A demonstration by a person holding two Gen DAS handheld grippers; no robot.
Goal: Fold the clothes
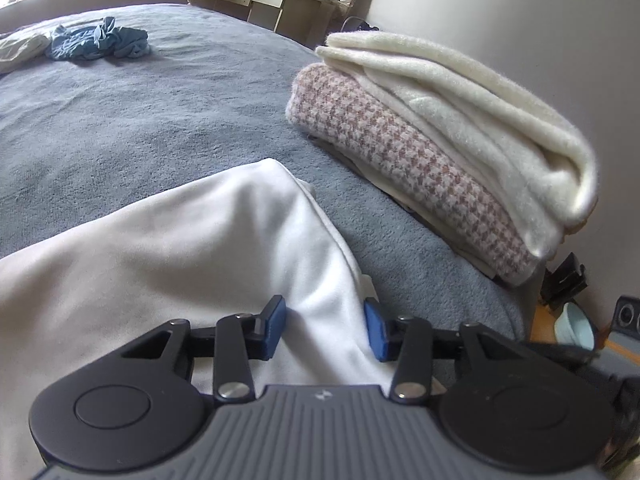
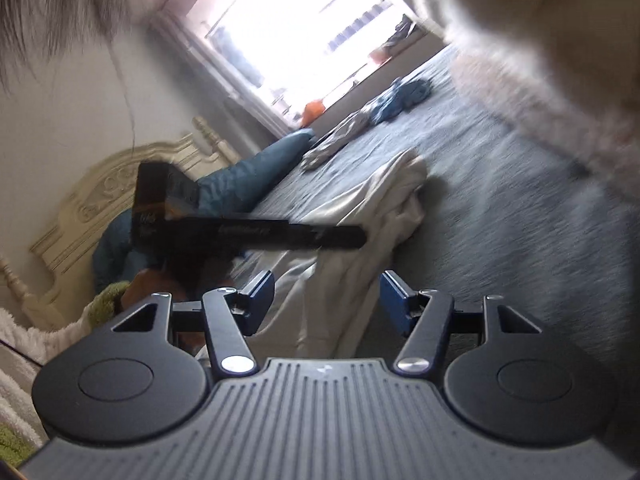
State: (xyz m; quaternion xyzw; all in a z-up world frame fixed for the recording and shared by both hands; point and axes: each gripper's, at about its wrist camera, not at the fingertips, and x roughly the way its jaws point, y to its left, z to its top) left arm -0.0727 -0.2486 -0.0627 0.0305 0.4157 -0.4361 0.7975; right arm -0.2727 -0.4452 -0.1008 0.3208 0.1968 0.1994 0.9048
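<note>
- Left wrist view: the left claw (image 1: pixel 325 330) points down at a white garment (image 1: pixel 192 248) spread over the grey bedspread (image 1: pixel 140 120).
- A raised fold of that white cloth runs between the two blue pads (image 1: pixel 276 326). The pads stand a little apart with the fold between them, and whether they press on it cannot be told.
- To the right, at the bed's edge, sits a folded stack: a pink houndstooth piece (image 1: pixel 400 152) underneath and a cream fleece (image 1: pixel 480 120) on top of it.
- Far across the bed lies a crumpled blue garment (image 1: pixel 100 40), well apart from the white one, with a pale cloth (image 1: pixel 20 50) just left of it.
- Behind the bed stands a pale desk (image 1: pixel 272 0) against the wall.
- Right wrist view: the picture is tilted and blurred. The right claw (image 2: pixel 327 300) has its jaws apart with nothing between the pads; it hangs over the bed.
- Beyond it the white garment (image 2: pixel 360 216) lies rumpled on the bedspread (image 2: pixel 500 220), and the other black claw (image 2: pixel 260 236) reaches over it from the left.
- Further off are the blue garment (image 2: pixel 400 98), a teal pillow (image 2: pixel 256 168) and a carved cream headboard (image 2: pixel 100 192) under a bright window (image 2: pixel 304 28).
- A fuzzy cream cloth (image 2: pixel 540 60) fills the upper right corner, close to the lens.
</note>
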